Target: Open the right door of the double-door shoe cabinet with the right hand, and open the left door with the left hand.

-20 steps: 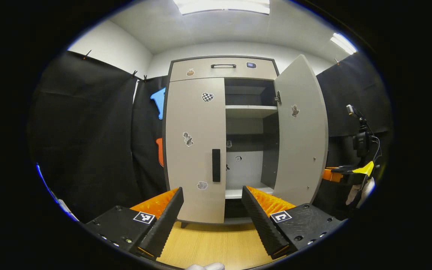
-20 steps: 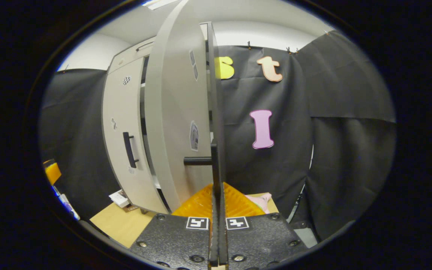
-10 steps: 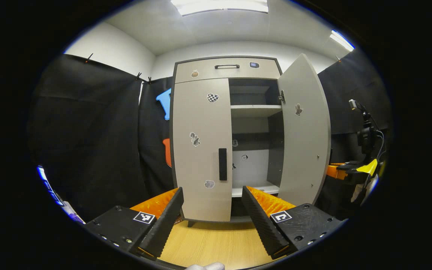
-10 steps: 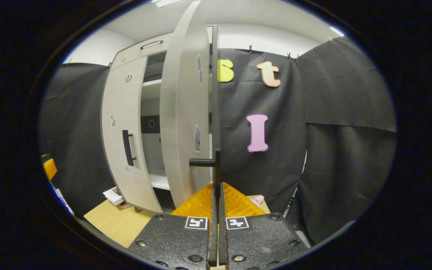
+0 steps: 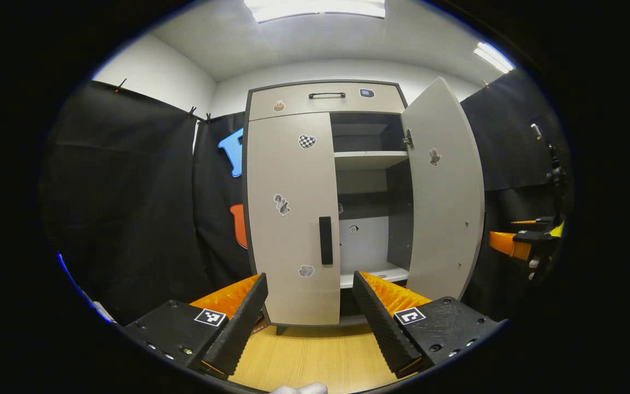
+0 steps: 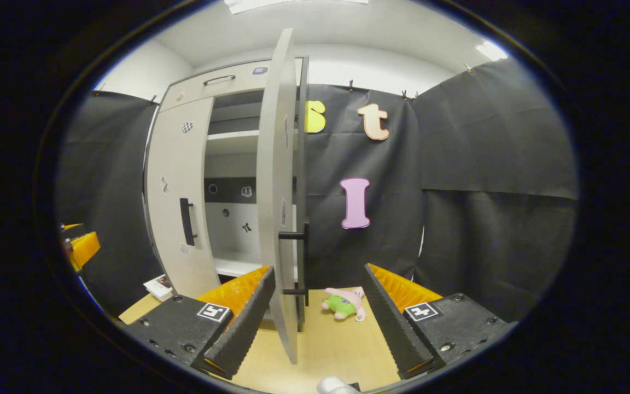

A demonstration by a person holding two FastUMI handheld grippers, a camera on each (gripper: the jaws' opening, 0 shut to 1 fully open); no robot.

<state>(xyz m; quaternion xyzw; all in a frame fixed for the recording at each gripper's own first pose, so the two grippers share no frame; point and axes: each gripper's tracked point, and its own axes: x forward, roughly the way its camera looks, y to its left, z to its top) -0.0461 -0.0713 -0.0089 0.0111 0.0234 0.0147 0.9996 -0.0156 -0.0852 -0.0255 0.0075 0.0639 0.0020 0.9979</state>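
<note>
Wood floor (image 5: 315,355), shoe cabinet (image 5: 326,101) frame centre. Right door (image 5: 443,191) swung open: done. Left door (image 5: 290,219) closed: pending. Right gripper (image 6: 318,306) released, fingers spread. Left gripper (image 5: 309,312) spread, nothing grasped.

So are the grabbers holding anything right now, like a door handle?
No, nothing is held. The right gripper is open, with the right door's handle just ahead between its fingers, untouched. The left gripper is open too, short of the left door's handle.
</note>
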